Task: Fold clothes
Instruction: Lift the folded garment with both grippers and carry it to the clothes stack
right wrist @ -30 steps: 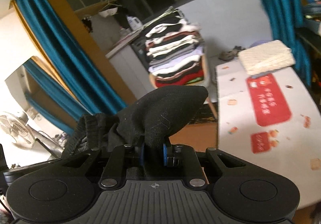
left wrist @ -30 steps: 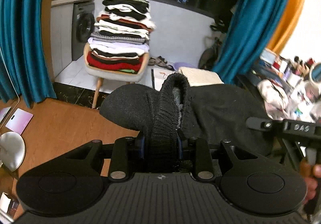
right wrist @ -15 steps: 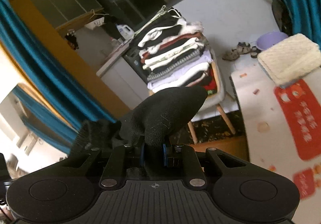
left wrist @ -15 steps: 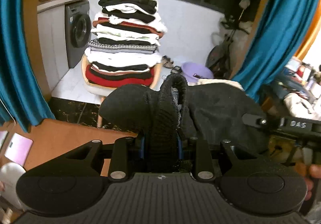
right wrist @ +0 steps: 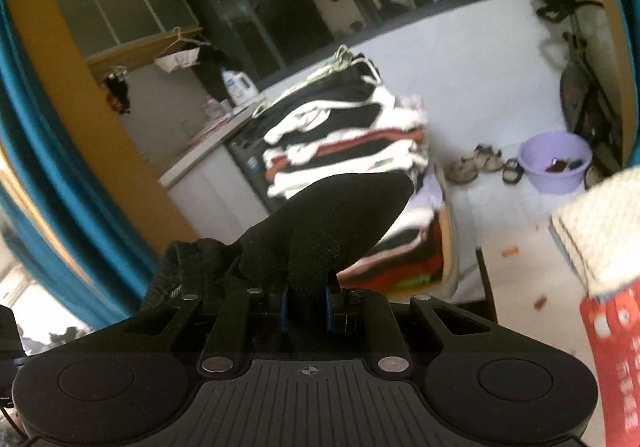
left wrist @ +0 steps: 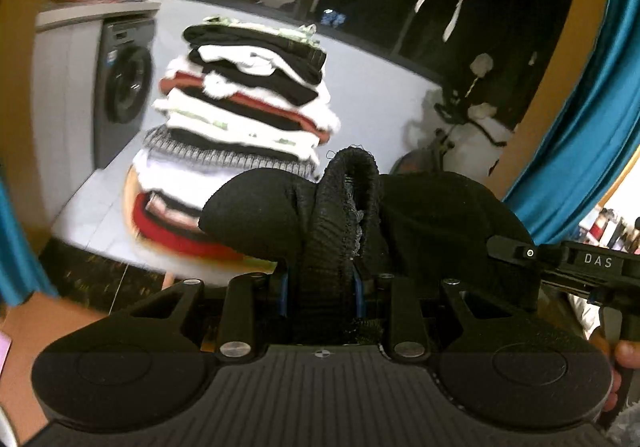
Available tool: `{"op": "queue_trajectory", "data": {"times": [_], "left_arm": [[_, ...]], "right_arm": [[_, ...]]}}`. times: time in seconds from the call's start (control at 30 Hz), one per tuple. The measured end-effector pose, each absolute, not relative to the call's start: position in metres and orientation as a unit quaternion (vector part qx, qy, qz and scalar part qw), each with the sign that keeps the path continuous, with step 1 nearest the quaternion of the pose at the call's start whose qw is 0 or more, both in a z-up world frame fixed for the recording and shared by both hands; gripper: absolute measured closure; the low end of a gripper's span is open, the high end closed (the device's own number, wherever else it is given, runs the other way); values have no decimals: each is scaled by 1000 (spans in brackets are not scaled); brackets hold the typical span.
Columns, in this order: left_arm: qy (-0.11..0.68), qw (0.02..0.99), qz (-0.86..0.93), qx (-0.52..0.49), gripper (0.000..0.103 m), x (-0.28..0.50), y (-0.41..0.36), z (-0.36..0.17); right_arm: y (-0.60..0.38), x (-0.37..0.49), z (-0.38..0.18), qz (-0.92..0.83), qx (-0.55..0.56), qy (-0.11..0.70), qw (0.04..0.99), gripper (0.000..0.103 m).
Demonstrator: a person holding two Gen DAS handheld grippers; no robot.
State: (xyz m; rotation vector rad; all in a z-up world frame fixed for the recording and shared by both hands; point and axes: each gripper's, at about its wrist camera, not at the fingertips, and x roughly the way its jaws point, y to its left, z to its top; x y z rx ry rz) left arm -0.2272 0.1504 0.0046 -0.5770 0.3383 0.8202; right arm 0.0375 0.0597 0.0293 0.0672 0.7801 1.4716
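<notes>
Both grippers hold one black knitted garment up in the air. My left gripper (left wrist: 320,293) is shut on its ribbed hem, and the black cloth (left wrist: 432,223) bulges over and beside the fingers. My right gripper (right wrist: 306,305) is shut on another fold of the same black garment (right wrist: 340,215), which rises above the fingers and trails left. The right gripper's body shows at the right edge of the left wrist view (left wrist: 576,263). A tall stack of folded clothes (left wrist: 244,119) sits on a chair ahead, also in the right wrist view (right wrist: 352,151).
A washing machine (left wrist: 124,83) stands left of the stack. Teal curtains (left wrist: 580,107) hang on both sides. A cream folded item (right wrist: 600,223) lies on the table with a red print (right wrist: 616,347) at right. A purple basin (right wrist: 554,161) and shoes sit on the floor.
Both grippers have risen and tilted up with the black garment still held. The clothes stack has come closer and the table has slid out of the left view.
</notes>
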Motion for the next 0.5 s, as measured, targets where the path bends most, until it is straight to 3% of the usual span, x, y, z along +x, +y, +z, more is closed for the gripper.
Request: {"op": "queue_trajectory", "data": {"times": [0.33, 0.5], "left_arm": [[159, 897, 360, -200, 74, -256, 381, 50], [132, 912, 327, -210, 74, -248, 467, 69]], "right_arm": [[284, 2, 62, 628, 72, 321, 706, 88], [370, 7, 88, 630, 73, 286, 719, 88]]}}
